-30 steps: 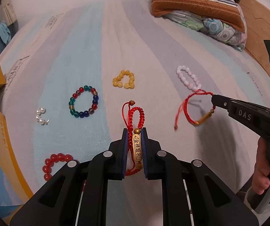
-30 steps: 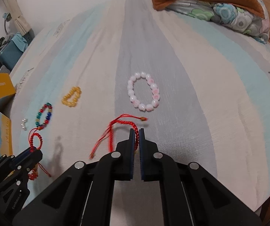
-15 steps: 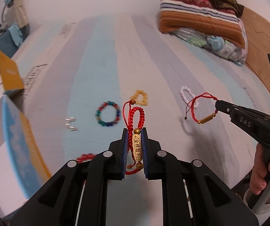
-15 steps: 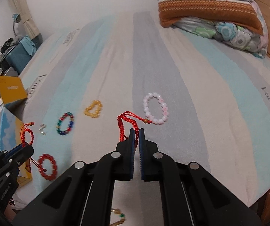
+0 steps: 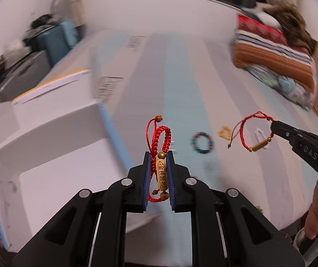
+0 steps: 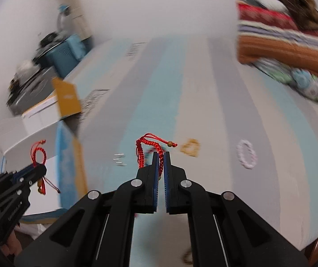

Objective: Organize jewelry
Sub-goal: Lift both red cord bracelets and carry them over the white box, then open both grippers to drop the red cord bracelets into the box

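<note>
My left gripper (image 5: 159,155) is shut on a red braided cord bracelet with a gold inscribed bead (image 5: 160,171), held high above the bed. It also shows in the right wrist view (image 6: 39,155). My right gripper (image 6: 161,154) is shut on a second red cord bracelet (image 6: 146,148), also seen in the left wrist view (image 5: 251,131) hanging from the gripper tip with a gold tube bead. Below on the striped sheet lie a multicolour bead bracelet (image 5: 203,142), a yellow bead bracelet (image 6: 190,148) and a pale pink bead bracelet (image 6: 246,156).
An open white box with a blue and orange edge (image 5: 47,133) stands at the left beside the bed; it also shows in the right wrist view (image 6: 36,131). Folded striped blankets and a floral pillow (image 5: 276,51) lie at the back right. A small pearl piece (image 6: 119,159) lies on the sheet.
Both grippers have risen and swung left with their red bracelets still held. The white box has come close into the left view and the beads on the bed look smaller.
</note>
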